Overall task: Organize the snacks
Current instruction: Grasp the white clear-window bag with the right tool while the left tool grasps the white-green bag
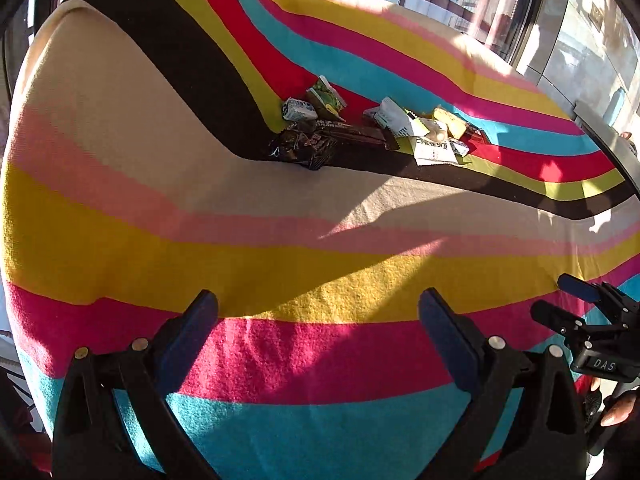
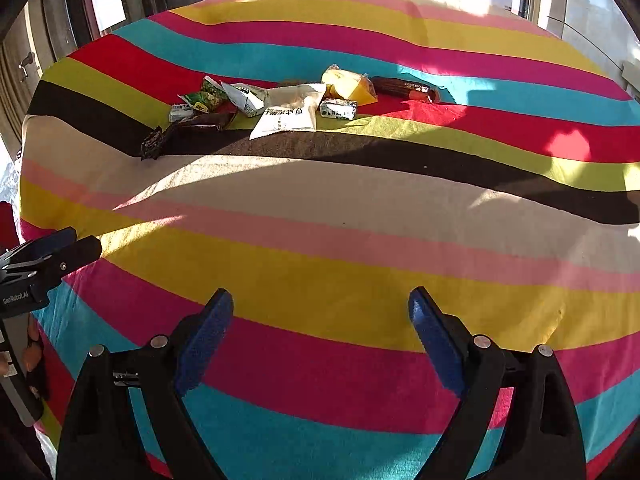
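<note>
Both your left gripper (image 1: 318, 312) and right gripper (image 2: 320, 312) have fingers wide and empty; the snack pile (image 2: 280, 104) lies well ahead, so approach low over the table (image 2: 320, 200)

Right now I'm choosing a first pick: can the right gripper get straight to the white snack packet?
Probably yes. The right gripper is open and empty, and only bare striped cloth lies between it and the white snack packet, whose near edge is uncovered. It does need to travel forward.

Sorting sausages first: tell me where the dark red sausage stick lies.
In the right wrist view the sausage stick lies at the pile's far right end, on the turquoise stripe, just right of the yellow packet.
</note>
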`<state>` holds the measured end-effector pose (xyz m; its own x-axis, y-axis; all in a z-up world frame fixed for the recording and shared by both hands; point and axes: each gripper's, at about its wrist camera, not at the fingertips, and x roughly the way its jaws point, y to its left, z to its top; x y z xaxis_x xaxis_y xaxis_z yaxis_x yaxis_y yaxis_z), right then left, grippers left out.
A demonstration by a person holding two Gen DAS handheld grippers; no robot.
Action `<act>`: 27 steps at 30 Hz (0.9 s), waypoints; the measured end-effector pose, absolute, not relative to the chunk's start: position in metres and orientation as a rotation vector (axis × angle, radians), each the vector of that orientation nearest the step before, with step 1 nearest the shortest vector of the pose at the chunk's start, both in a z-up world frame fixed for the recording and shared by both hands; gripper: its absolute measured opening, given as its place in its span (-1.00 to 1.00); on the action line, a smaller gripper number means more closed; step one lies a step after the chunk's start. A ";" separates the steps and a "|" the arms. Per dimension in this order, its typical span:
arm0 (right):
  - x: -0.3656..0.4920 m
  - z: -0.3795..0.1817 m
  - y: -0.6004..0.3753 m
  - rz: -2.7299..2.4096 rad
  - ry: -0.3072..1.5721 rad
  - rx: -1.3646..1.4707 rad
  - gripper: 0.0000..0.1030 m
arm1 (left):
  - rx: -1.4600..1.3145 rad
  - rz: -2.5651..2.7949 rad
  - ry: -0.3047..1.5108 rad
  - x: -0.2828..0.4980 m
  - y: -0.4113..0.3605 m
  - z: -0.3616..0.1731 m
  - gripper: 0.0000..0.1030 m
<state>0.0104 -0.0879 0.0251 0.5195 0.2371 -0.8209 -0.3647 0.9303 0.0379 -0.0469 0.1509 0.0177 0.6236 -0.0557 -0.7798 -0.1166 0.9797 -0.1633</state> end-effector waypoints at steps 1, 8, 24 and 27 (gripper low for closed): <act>0.025 0.025 -0.081 0.366 0.959 -0.157 0.68 | -0.205 0.029 0.893 -0.049 0.150 0.018 0.95; 0.112 0.017 -0.031 0.420 0.971 -0.189 0.69 | -0.213 0.028 0.886 -0.050 0.151 0.016 0.95; 0.208 0.013 0.017 0.859 0.935 -0.454 0.68 | -0.260 0.006 0.866 -0.053 0.156 0.014 0.96; 0.209 0.012 0.022 0.918 0.931 -0.488 0.72 | -0.258 0.007 0.867 -0.053 0.156 0.014 0.96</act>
<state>0.2085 0.0219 0.0121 0.2751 0.4556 -0.8466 -0.8404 0.5416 0.0184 -0.0527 0.1556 0.0142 0.6488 -0.0986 -0.7545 -0.1104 0.9689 -0.2215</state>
